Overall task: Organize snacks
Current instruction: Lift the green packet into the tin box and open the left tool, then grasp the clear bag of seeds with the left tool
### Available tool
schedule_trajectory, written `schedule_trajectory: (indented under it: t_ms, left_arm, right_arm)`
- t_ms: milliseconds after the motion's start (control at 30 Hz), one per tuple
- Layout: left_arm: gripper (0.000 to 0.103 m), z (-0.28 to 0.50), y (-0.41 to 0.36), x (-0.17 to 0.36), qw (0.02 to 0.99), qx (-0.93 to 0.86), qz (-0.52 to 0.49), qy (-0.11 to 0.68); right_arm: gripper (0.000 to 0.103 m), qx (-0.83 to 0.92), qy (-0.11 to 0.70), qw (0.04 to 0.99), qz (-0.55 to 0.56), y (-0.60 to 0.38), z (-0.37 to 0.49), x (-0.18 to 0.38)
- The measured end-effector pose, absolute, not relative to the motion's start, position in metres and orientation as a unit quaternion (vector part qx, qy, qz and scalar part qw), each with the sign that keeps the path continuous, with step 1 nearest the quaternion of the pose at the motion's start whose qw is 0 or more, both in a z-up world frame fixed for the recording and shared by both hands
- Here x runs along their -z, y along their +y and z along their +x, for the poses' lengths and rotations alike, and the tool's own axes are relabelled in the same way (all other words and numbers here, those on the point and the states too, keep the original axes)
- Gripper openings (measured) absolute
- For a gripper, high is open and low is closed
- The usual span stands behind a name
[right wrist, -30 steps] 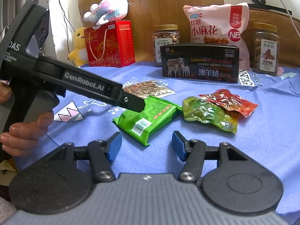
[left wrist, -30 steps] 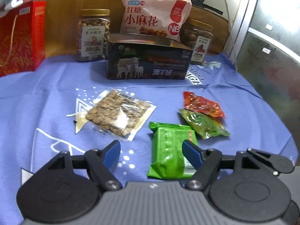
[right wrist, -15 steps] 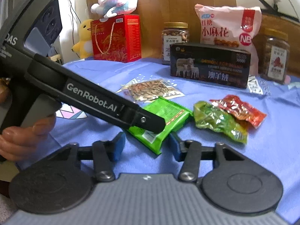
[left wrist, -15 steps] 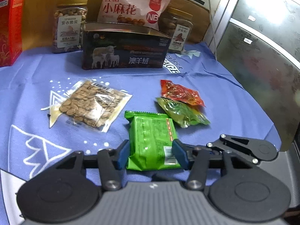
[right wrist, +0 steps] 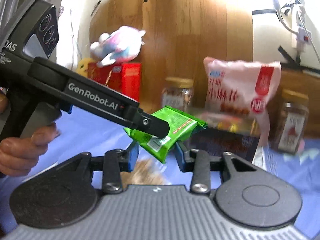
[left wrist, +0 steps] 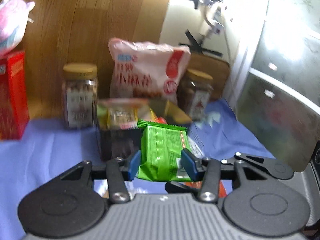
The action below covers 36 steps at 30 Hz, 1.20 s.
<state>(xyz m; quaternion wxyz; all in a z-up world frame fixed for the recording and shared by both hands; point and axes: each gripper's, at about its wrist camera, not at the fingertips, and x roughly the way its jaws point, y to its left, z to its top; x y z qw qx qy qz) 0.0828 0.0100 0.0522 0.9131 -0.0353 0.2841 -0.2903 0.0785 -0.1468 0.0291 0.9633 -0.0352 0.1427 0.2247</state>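
Blue-clothed counter [left wrist: 40,140] against a wood-panelled wall, snacks lined along the far edge.

Left gripper [left wrist: 163,163] clamped on the green snack packet [left wrist: 164,150], held clear of the cloth just before the dark box [left wrist: 118,142] at the far edge. Right gripper [right wrist: 156,156] half open, nothing between its pads, the packet just beyond. Behind the box: two jars [left wrist: 80,94], a pink snack bag [left wrist: 148,70]. Frames blurred.

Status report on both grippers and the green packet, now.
Left gripper shut on green snack packet, lifted off the blue cloth. Right gripper open, empty. Dark box ahead, snacks already inside; path unobstructed.
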Motion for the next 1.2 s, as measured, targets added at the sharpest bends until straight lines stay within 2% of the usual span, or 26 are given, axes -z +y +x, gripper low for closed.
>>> schedule_trajectory:
  t_ms: [133, 233, 367, 500, 533, 633, 733, 900, 933, 1100, 1133, 1200]
  left_arm:
    - [0.045, 0.140, 0.002, -0.055, 0.922, 0.266, -0.044, 0.280]
    - [0.052, 0.187, -0.007, -0.045, 0.930, 0.235, -0.043, 0.280]
    - [0.052, 0.222, -0.007, -0.024, 0.922, 0.198, -0.044, 0.330]
    - [0.053, 0.197, 0.017, -0.027, 0.920, 0.224, -0.073, 0.312]
    - [0.054, 0.186, 0.026, -0.029, 0.919, 0.229, -0.083, 0.310]
    - [0.054, 0.162, 0.044, -0.029, 0.914, 0.233, -0.086, 0.320]
    - [0.065, 0.141, 0.056, -0.016, 0.905, 0.230, -0.068, 0.351]
    - [0.064, 0.130, 0.058, 0.026, 0.881, 0.202, -0.052, 0.423]
    - [0.064, 0.122, 0.058, 0.028, 0.889, 0.200, -0.049, 0.408]
    - [0.065, 0.084, 0.035, 0.028, 0.878, 0.252, -0.031, 0.407]
    - [0.065, 0.076, 0.031, 0.028, 0.877, 0.254, -0.033, 0.406]
    - [0.065, 0.064, 0.027, 0.029, 0.872, 0.265, -0.049, 0.408]
  right_arm:
    - [0.042, -0.226, 0.159, 0.961, -0.020, -0.151, 0.134, -0.042]
    - [0.043, -0.217, 0.175, 0.960, -0.018, -0.144, 0.175, -0.041]
    - [0.044, -0.189, 0.201, 0.961, 0.006, -0.148, 0.197, -0.031]
    - [0.049, -0.194, 0.192, 0.961, 0.049, -0.158, 0.162, -0.032]
    - [0.052, -0.202, 0.200, 0.957, 0.061, -0.159, 0.154, -0.033]
    - [0.052, -0.241, 0.232, 0.937, 0.096, -0.167, 0.137, -0.024]
    - [0.052, -0.267, 0.279, 0.912, 0.138, -0.167, 0.130, -0.008]
    - [0.052, -0.264, 0.325, 0.889, 0.186, -0.165, 0.109, 0.017]
    - [0.052, -0.267, 0.332, 0.883, 0.196, -0.165, 0.104, 0.022]
    - [0.053, -0.259, 0.319, 0.904, 0.120, -0.149, 0.075, 0.027]
    - [0.058, -0.255, 0.315, 0.907, 0.115, -0.150, 0.069, 0.028]
    - [0.063, -0.244, 0.306, 0.915, 0.099, -0.154, 0.056, 0.030]
